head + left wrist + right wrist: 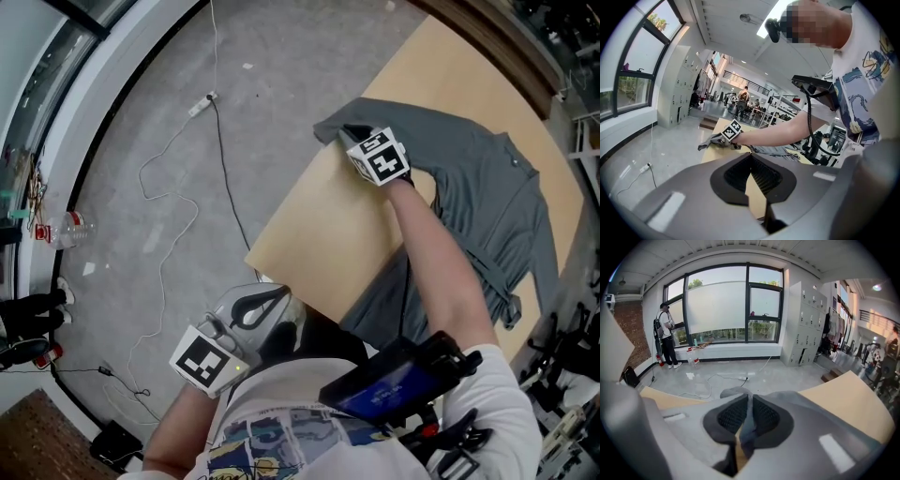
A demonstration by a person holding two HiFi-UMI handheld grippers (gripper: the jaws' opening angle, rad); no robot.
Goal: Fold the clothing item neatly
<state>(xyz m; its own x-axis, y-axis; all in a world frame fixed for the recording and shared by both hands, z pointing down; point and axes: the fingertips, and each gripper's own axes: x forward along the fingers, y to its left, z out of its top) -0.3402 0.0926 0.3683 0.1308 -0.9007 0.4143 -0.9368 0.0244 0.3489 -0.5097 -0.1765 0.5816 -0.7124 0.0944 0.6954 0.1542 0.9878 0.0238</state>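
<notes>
Right gripper view: your right gripper [749, 401] clamps the grey garment's [734, 391] corner; left gripper [751, 161] is closed and empty. Next, fold it across.

Grey garment [487, 206] x1; table [328, 234] x1; left tongs [279, 296] + right tongs [351, 132] = 2; bottle [70, 227] x1; cable [169, 187] x1.

Grey concrete floor [112, 131] w/ white power strip [200, 106], big dark-framed windows [733, 305], grey lockers [806, 324] beside, daylight.
</notes>
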